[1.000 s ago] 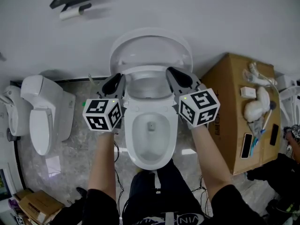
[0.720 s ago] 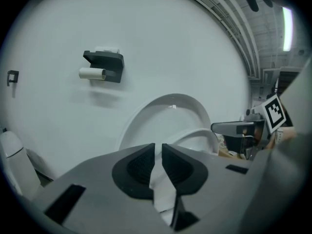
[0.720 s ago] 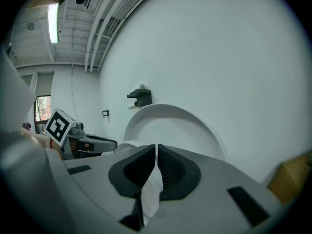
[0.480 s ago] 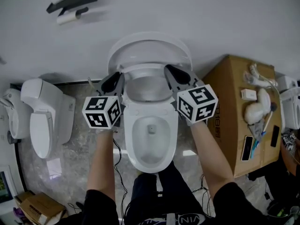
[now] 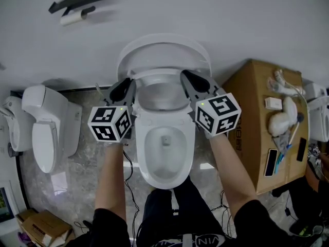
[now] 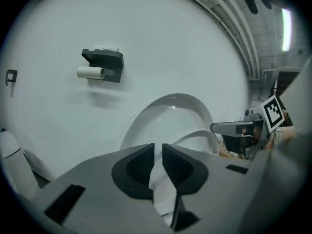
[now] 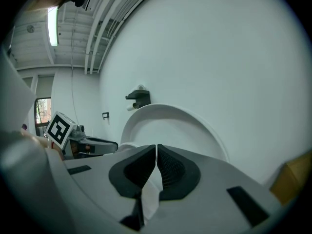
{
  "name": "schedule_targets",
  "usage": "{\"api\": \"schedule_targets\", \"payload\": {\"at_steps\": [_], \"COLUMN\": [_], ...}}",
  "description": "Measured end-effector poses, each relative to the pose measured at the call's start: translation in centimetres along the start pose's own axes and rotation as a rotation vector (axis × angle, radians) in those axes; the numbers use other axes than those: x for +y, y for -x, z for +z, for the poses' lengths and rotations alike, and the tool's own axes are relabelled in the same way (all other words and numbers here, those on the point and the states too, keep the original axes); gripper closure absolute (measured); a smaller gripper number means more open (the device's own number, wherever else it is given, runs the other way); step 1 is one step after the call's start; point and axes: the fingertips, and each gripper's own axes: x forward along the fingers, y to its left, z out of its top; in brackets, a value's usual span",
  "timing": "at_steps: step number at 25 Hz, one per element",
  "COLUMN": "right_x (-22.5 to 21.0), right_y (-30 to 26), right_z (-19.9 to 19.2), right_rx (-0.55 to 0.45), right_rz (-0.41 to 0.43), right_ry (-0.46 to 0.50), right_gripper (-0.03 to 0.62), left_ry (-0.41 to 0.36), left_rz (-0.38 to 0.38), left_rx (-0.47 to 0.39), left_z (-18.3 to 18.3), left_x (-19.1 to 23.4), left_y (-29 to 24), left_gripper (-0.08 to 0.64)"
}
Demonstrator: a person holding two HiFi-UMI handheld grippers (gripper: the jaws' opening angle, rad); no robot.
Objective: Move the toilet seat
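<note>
The white toilet stands against the wall with its lid point(image 5: 163, 50) upright. Its seat point(image 5: 163, 110) is tilted up off the bowl point(image 5: 163, 161). My left gripper point(image 5: 127, 84) is at the seat's left side and my right gripper point(image 5: 186, 78) at its right side. In the left gripper view the left gripper point(image 6: 158, 147) has the white seat edge point(image 6: 162, 184) between its pads; its jaws have just been opening a little. In the right gripper view the right gripper point(image 7: 156, 150) is shut, with a thin white wedge of the seat point(image 7: 152, 189) low between the pads.
A second toilet point(image 5: 49, 133) stands at the left. On the right, a cardboard box point(image 5: 247, 96) holds fittings, close to my right arm. A paper-roll holder point(image 5: 74, 1) hangs on the wall. A small box point(image 5: 41, 225) sits on the floor at the bottom left.
Almost nothing differs. Both grippers stay at the seat's sides, and the left marker cube has edged slightly to the left.
</note>
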Motion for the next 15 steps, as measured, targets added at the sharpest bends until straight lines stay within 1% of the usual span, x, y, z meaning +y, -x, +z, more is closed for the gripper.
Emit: {"api": "schedule_targets", "payload": {"at_steps": [2,4,5,6,7,15], "right_x": [0.2,0.3,0.3,0.3,0.3,1.3], "right_y": [0.3,0.7,1.0,1.2,1.4,4.1], "right_z": [0.1,0.4,0.5,0.5,0.6,-0.1], "right_rx": [-0.025,-0.047,-0.053,-0.054,-0.054,-0.031], "right_rz": [0.006,0.005,0.002,-0.001,-0.004,-0.029], "right_ry": [-0.015,-0.03,-0.03,-0.027,-0.022,0.0], "right_gripper": [0.581,0.581,0.581,0.581,0.581,0.581], "left_ry": [0.024,0.065,0.081,0.09,0.093,0.1], "left_rz": [-0.007,-0.007,-0.002,0.003,0.006,-0.032], "left_rx": [-0.016,-0.033,-0.04,-0.045,-0.048,-0.025], "left_z": [-0.1,-0.1,-0.1,-0.1,-0.1,-1.2], "left_x": [0.0,0.3,0.4,0.6,0.6,-0.8], "left_y": [0.2,0.5,0.7,1.0,1.2,3.5], "left_gripper": [0.507,0.51,0.535,0.545,0.555,0.555]}}
